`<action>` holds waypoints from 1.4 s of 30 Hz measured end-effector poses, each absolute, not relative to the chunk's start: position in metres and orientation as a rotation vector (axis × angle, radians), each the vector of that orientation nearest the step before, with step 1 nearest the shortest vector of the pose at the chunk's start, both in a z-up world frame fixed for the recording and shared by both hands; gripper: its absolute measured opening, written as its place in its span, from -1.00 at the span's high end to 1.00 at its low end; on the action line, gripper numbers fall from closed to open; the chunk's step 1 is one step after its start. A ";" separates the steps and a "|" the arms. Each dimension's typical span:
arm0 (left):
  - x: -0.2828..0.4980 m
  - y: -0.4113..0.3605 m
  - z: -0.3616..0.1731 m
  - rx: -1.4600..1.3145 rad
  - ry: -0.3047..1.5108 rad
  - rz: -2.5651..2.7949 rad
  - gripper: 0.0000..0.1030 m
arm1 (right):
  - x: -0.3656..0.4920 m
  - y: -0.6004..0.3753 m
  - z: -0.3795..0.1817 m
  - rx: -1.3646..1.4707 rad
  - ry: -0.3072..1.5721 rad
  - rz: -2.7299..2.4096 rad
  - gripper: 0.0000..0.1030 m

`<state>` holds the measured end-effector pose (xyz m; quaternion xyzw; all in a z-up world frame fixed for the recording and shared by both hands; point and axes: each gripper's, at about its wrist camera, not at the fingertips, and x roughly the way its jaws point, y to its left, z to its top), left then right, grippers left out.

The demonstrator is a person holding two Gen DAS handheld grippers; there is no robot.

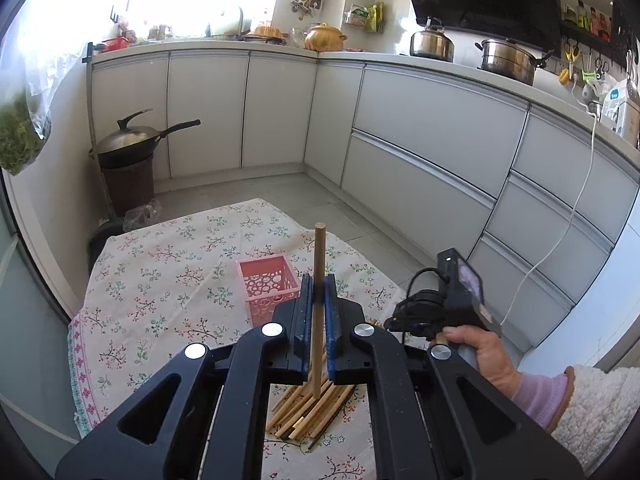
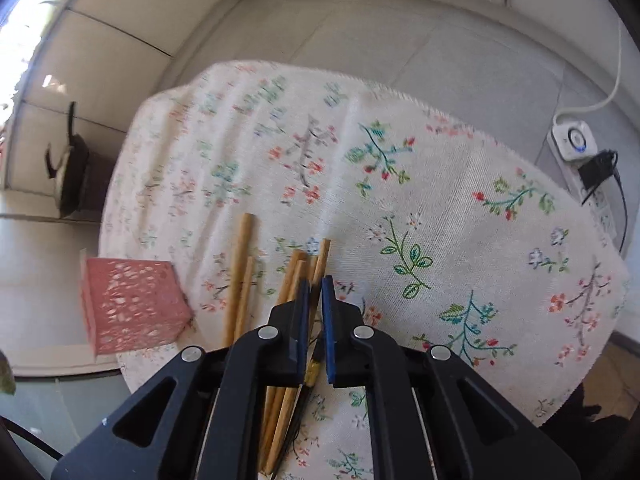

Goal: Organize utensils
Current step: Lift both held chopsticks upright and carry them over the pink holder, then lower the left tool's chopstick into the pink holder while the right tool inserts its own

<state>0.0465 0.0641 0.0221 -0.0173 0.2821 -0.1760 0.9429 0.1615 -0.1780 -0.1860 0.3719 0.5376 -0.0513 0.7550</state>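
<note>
My left gripper [image 1: 319, 280] is shut on one wooden chopstick [image 1: 319, 252], which stands nearly upright between the blue pads, above the table. Below it lies a loose pile of chopsticks [image 1: 308, 408] on the floral tablecloth [image 1: 160, 272]. A pink perforated basket [image 1: 266, 284] stands just left of the left gripper's tips. In the right wrist view, my right gripper [image 2: 316, 280] is shut on a chopstick [image 2: 323, 256] from the pile [image 2: 240, 272], low over the cloth. The pink basket [image 2: 132, 304] sits to its left. A hand [image 1: 480, 348] holds the right gripper's body at the right.
A lidded wok [image 1: 132, 140] rests on a dark stand beyond the table's far left corner. White cabinets [image 1: 420, 120] run along the back and right. A power strip [image 2: 576, 144] with a white cable lies on the floor past the table's right edge. A bag of greens [image 1: 20, 132] hangs at left.
</note>
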 end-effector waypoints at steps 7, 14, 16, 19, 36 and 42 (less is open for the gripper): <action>0.044 0.072 0.030 -0.084 0.543 -0.329 0.90 | 0.116 -0.169 -0.100 0.610 0.909 -0.009 0.89; 0.044 0.081 0.039 -0.127 0.514 -0.291 0.90 | 0.061 -0.151 -0.028 0.451 0.689 0.125 0.90; 0.045 0.083 0.043 -0.141 0.502 -0.274 0.90 | 0.052 -0.149 -0.014 0.426 0.650 0.144 0.90; 0.049 0.086 0.052 -0.168 0.485 -0.256 0.90 | 0.044 -0.146 0.010 0.401 0.599 0.165 0.91; 0.140 0.101 0.089 -0.296 0.367 -0.088 0.90 | 0.076 -0.163 0.094 0.466 0.425 0.213 0.91; 0.183 0.110 0.041 -0.355 0.466 -0.041 0.71 | 0.097 -0.155 0.090 0.508 0.424 0.229 0.90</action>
